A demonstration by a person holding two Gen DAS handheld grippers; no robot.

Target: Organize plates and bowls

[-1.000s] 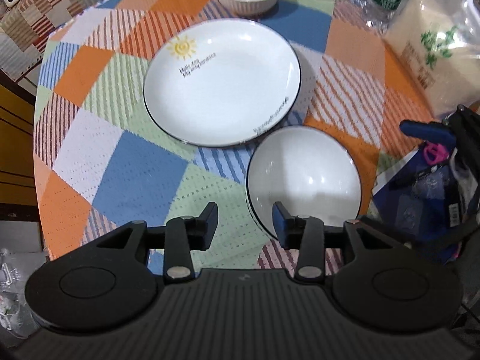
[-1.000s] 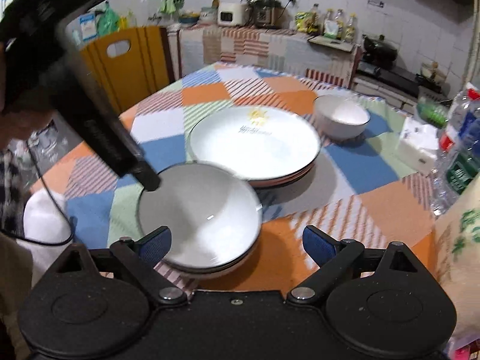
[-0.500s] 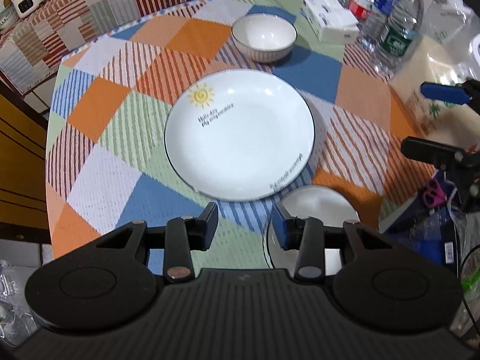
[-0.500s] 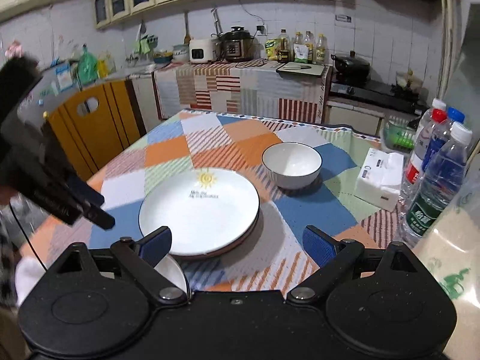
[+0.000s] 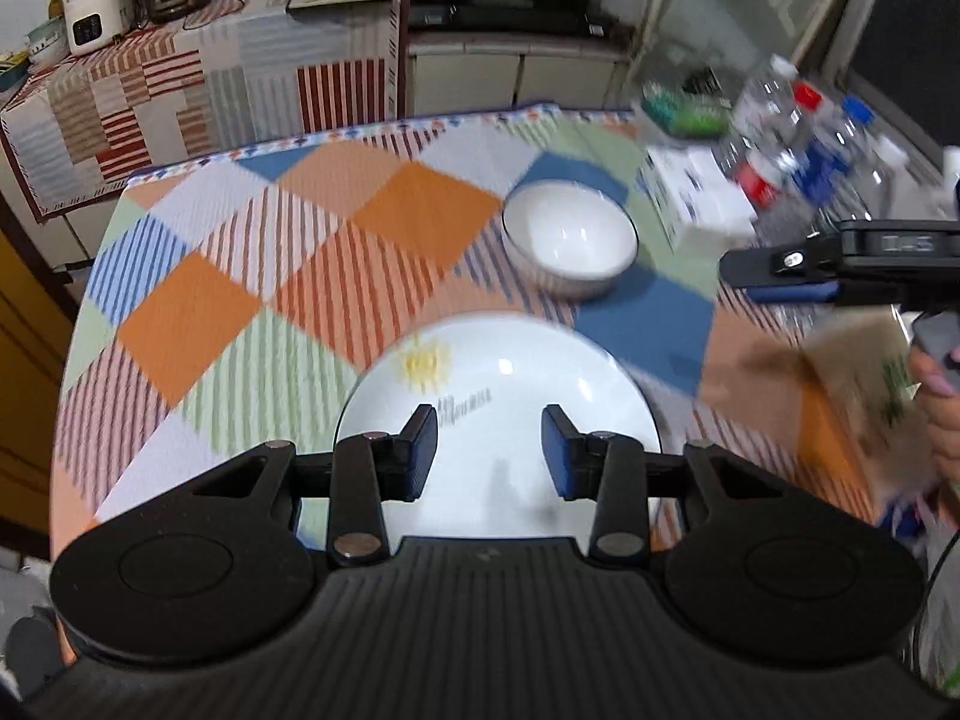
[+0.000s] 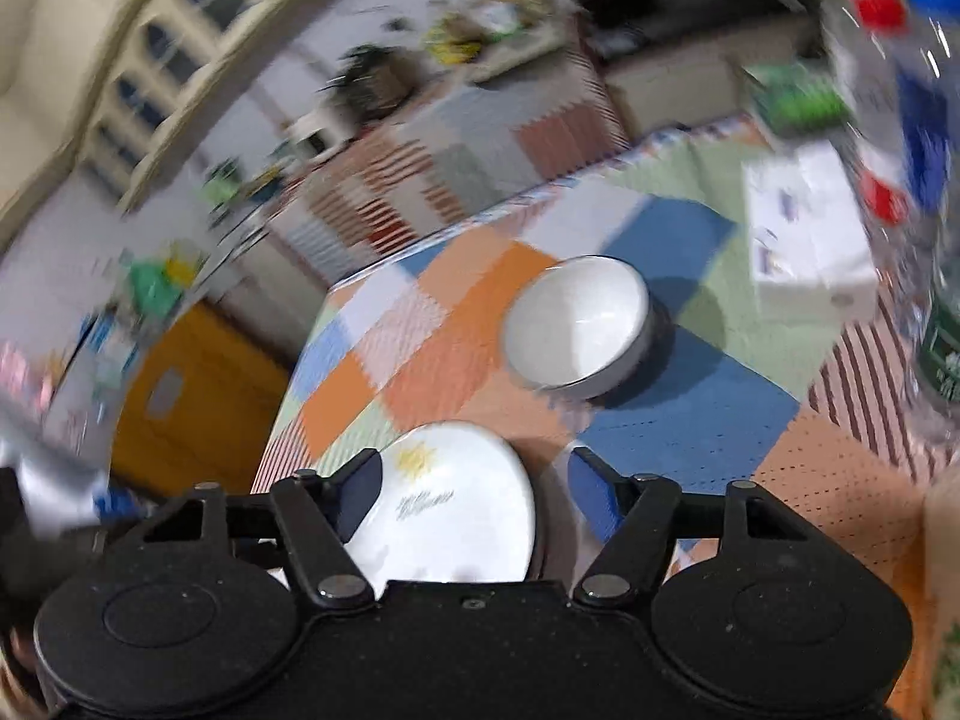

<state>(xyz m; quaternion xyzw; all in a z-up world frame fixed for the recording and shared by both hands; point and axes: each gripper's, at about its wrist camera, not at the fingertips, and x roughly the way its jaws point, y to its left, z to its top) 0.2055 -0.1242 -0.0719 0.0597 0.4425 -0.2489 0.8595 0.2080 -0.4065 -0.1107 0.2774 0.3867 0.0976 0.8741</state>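
Observation:
A large white plate with a sun print [image 5: 516, 396] lies on the patchwork tablecloth, right under my open, empty left gripper [image 5: 489, 450]. A small white bowl [image 5: 570, 246] stands beyond it, to the right. My right gripper [image 6: 474, 492] is open and empty, tilted, above the same plate [image 6: 444, 510], with the bowl [image 6: 576, 324] farther off. The right gripper also shows at the right edge of the left wrist view [image 5: 840, 264]. The smaller white dish seen earlier is out of view.
A white tissue box [image 5: 696, 198] and several water bottles [image 5: 798, 120] stand at the table's far right. A beige bag [image 5: 870, 372] sits at the right edge. A covered counter with appliances [image 5: 180, 60] is behind the table. Both views are motion-blurred.
Both grippers have lifted and swung forward. The smaller white dish has dropped out of view; the sun plate now sits under the left gripper and the bowl is nearer. The right view has tilted.

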